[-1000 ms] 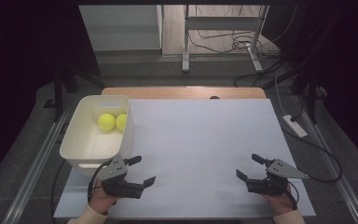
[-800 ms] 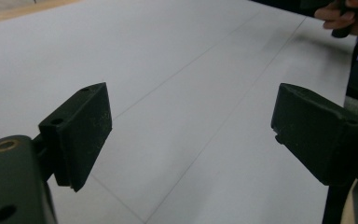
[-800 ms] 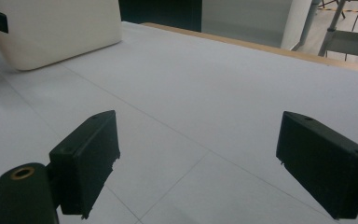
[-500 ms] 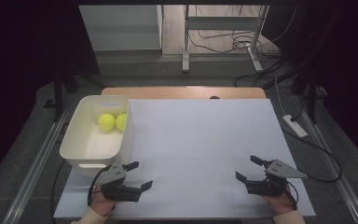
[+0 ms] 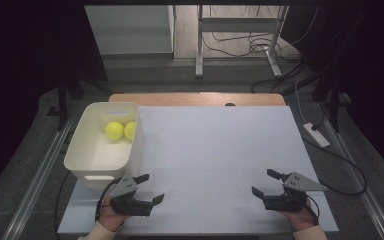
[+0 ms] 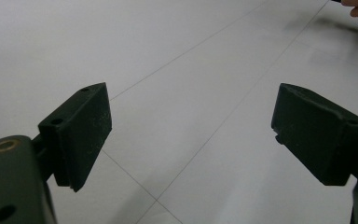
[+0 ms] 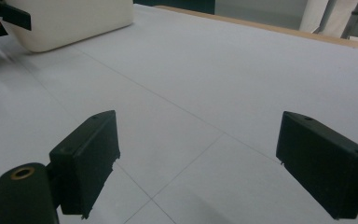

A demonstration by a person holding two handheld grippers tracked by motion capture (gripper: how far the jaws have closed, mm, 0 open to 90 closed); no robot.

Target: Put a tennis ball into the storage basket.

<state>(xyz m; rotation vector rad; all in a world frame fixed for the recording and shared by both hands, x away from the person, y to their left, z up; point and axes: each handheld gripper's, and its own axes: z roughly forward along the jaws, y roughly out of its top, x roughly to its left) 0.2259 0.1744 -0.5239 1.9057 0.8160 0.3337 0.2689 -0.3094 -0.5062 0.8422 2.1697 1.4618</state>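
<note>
Two yellow-green tennis balls (image 5: pixel 120 130) lie side by side at the far end of a white bin (image 5: pixel 81 155) on the left of the white table top (image 5: pixel 215 145). My left gripper (image 5: pixel 150 188) rests low at the table's front left, just in front of the bin, jaws wide apart with nothing between them (image 6: pixel 191 135). My right gripper (image 5: pixel 266 183) sits at the front right, also open and empty (image 7: pixel 196 154). The bin's corner (image 7: pixel 70 21) shows far off in the right gripper view.
A wooden strip (image 5: pixel 197 98) borders the table's far edge. A white power strip (image 5: pixel 316 134) and cables lie on the floor to the right. Metal rails (image 5: pixel 35 175) run along both sides. A desk frame (image 5: pixel 237 35) stands behind.
My left gripper has come down toward the table near the front edge, its jaws staying apart. The right gripper has kept still.
</note>
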